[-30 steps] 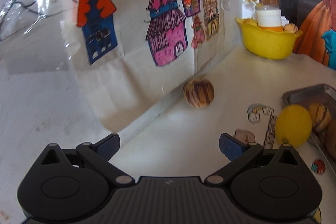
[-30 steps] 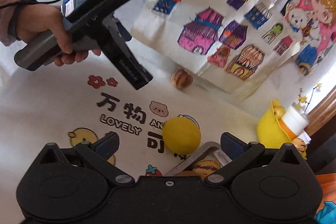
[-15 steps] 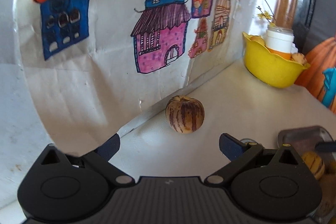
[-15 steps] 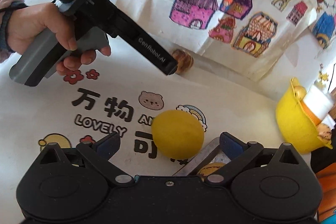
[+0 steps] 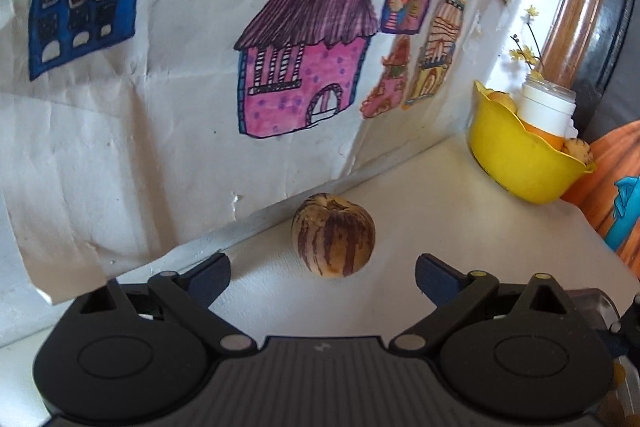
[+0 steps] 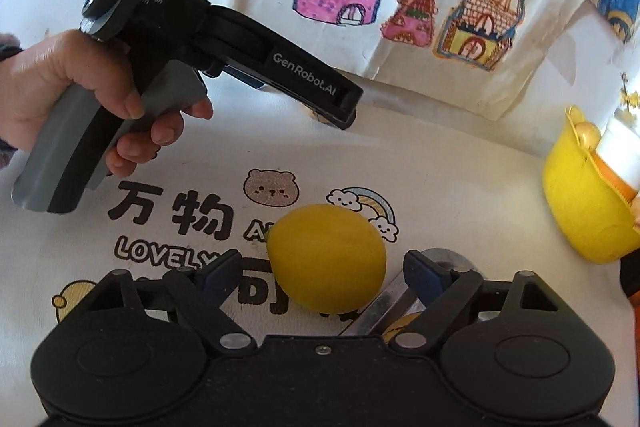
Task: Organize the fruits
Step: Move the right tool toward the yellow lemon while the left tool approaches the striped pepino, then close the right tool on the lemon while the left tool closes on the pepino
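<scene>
A striped tan-and-purple fruit [image 5: 333,235] sits on the white table by the foot of the drawing-covered wall. My left gripper [image 5: 322,273] is open just in front of it, the fruit centred ahead of the gap; in the right wrist view the left gripper [image 6: 340,107] hides this fruit. A yellow round fruit [image 6: 326,263] lies on the printed tablecloth. My right gripper [image 6: 322,273] is open with a finger on either side of it, apart from it. A metal tray [image 6: 394,301] with a striped fruit lies just right of the yellow one.
A yellow bowl [image 5: 516,159] with a white jar and small fruits stands at the back right, also in the right wrist view [image 6: 580,211]. A paper sheet of house drawings [image 5: 280,67] hangs on the wall. The tray corner [image 5: 596,303] shows at the left view's right edge.
My left gripper moved closer to the striped fruit. My right gripper moved down and forward, so the yellow fruit now lies between its fingers.
</scene>
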The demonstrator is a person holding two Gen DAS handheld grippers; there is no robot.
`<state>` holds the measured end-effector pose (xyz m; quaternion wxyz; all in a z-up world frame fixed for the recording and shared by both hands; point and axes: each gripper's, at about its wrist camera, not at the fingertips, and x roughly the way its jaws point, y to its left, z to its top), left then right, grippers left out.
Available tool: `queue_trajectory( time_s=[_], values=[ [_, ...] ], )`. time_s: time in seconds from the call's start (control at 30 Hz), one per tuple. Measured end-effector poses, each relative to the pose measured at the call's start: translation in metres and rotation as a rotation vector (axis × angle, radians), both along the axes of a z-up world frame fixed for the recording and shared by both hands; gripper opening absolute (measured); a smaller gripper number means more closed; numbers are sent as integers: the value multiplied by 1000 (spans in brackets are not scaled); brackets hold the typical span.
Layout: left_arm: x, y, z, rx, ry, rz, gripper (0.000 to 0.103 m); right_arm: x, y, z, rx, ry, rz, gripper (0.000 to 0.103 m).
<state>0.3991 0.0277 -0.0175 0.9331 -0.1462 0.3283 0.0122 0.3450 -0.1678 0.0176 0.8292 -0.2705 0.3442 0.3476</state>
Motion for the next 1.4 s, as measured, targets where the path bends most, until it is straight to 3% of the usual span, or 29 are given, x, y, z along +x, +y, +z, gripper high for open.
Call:
queue_trajectory(
  time_s=[0.3,0.43,0.67,1.07,1.4],
  values=[
    [9,-5,-1,7,-10,4,91,11,3,-4,34,38,-32,81],
    [12,-10,0,24,-10,20,82,14,2,-4,45,57,-38,80],
    [17,-14,1,34,-11,20,70,19,-2,-4,86,104,-57,70],
    [15,-12,-1,25,-20,30,53,24,-5,-6,118,131,-73,67],
    [10,-10,-3,12,-32,22,48,23,-4,-6,127,122,-65,66]
  ],
)
